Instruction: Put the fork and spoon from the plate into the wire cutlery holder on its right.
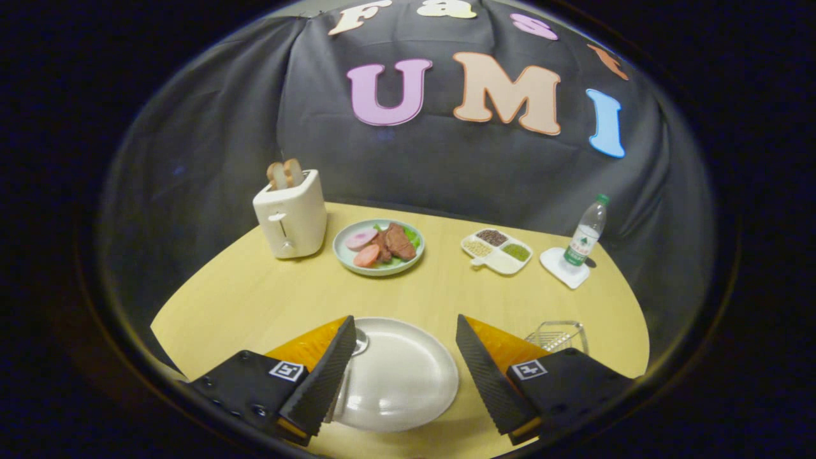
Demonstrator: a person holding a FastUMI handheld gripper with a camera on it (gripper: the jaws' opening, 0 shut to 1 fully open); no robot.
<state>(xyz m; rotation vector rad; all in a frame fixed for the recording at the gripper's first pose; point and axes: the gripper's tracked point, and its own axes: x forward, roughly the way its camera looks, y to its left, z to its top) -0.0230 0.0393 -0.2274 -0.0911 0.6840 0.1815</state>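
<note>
Now the claw (405, 370) hangs spread wide over the plate (398, 382).
Perhaps a spoon (358, 342) peeks past its left finger; the wire cutlery holder (556, 335) stands right of the plate.

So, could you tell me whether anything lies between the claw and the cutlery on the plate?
Nothing visible does. The claw hangs open over the white plate, with a spoon lying at the plate's edge beside one finger, largely hidden behind it. The wire cutlery holder stands past the other finger, with bare table between it and the plate.
</note>
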